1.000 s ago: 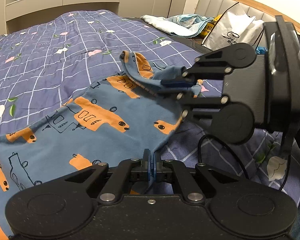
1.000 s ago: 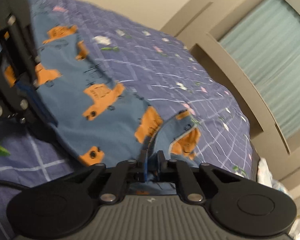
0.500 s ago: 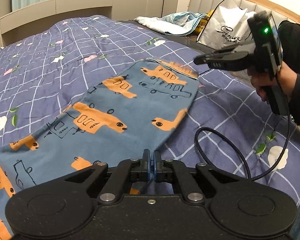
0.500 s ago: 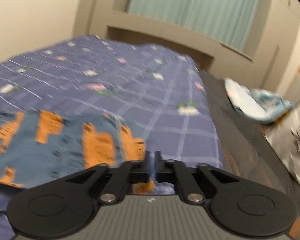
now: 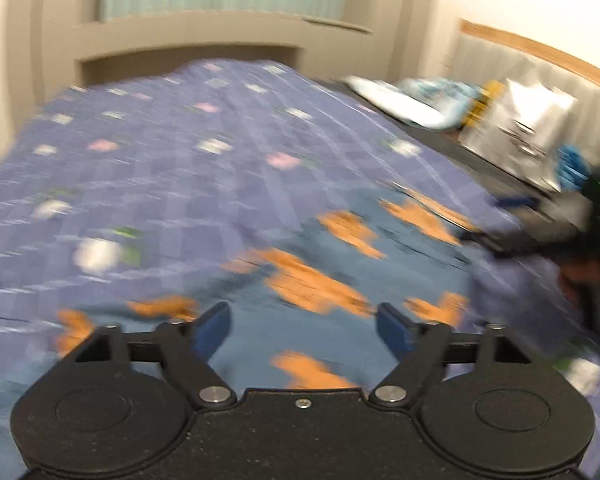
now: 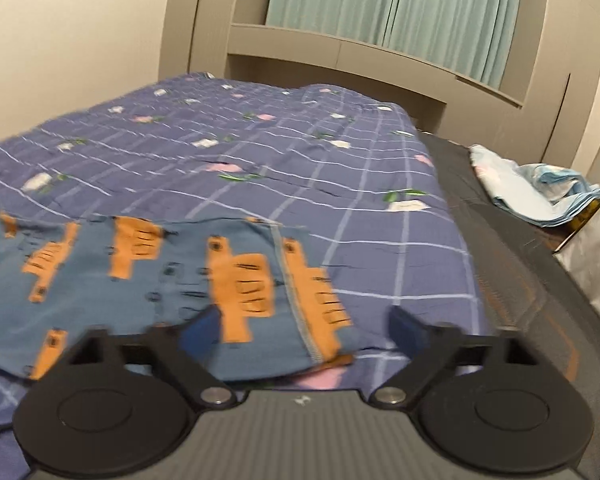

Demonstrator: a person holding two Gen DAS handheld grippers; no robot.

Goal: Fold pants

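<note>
My left claw (image 5: 304, 330) stands wide, its jaws having just sprung apart, and nothing is pinched between the blue pads (image 5: 211, 330); the pants (image 5: 340, 280) simply show through the gap, lying on the bed below. This view is badly smeared, so I read only broad shapes: blue cloth with orange vehicle prints spreading across the lower middle of the frame, over the purple checked bedspread (image 5: 160, 152). At the right edge I see my right claw (image 5: 496, 220) as a dark blur beside the far end of the pants, with a green light glowing on its body; its jaws I cannot read from here.

From the right wrist the picture is sharper. That right claw (image 6: 304, 334) is also spread wide, jaws just opened, with no cloth gripped. The pants (image 6: 148, 276) lie flat across the lower left of the frame, and their hemmed end, with a pale stitched seam running down it, lies in the gap at the bottom centre. The bedspread (image 6: 260, 152) fills the middle of the frame. To the right runs a dark strip of uncovered bed (image 6: 512, 240), and at the right edge a crumpled pale blue cloth (image 6: 532, 188) lies near a white bag (image 6: 596, 264). Green curtains (image 6: 380, 8) hang at the top.
</note>
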